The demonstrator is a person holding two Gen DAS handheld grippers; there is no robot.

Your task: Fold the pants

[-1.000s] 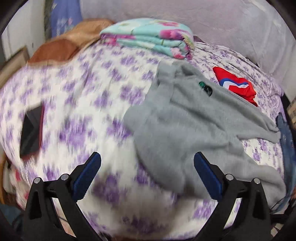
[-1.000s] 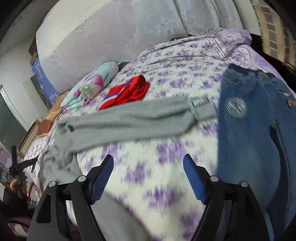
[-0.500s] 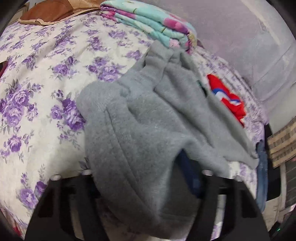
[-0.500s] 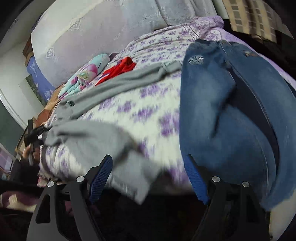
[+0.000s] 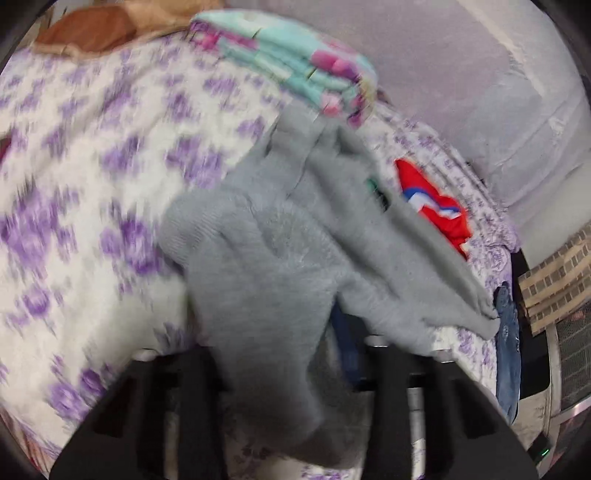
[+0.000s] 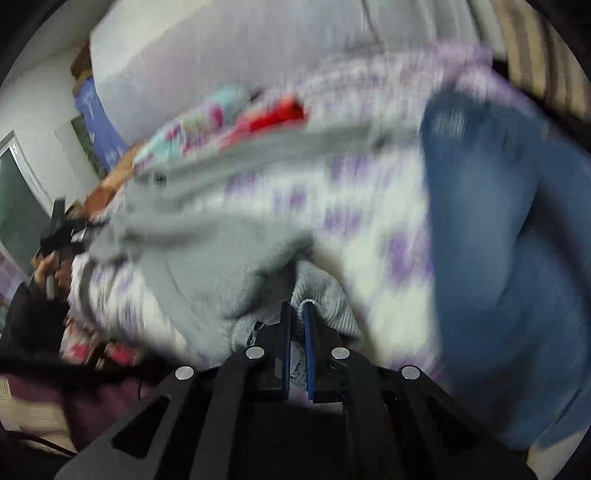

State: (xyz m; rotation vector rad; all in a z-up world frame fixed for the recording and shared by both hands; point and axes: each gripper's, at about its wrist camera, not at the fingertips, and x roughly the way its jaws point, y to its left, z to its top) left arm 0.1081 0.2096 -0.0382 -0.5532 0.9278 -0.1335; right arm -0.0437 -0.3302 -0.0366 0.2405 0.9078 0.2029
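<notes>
Grey fleece pants (image 5: 280,258) lie across the flowered bed sheet (image 5: 92,166). One end of them is bunched over my left gripper (image 5: 291,332). Its jaws are closing, the cloth is pressed between them, and the fingers are mostly hidden under it. In the right wrist view the pants (image 6: 207,258) stretch to the left. There the left gripper (image 6: 62,232) shows, held by a hand. My right gripper (image 6: 297,332) has its jaws closing with the blue pads almost together, pinching the ribbed grey cuff (image 6: 325,291) near the bed's edge.
Blue jeans (image 6: 498,240) lie right of the grey pants. A red garment (image 5: 432,206) and a folded teal floral blanket (image 5: 295,62) sit near the padded grey headboard (image 5: 461,74). A brown cushion (image 5: 103,29) is at the far left.
Both grippers went from wide open to closed on the grey pants. The left one took the bunched end. The right one moved left from the jeans onto the cuff.
</notes>
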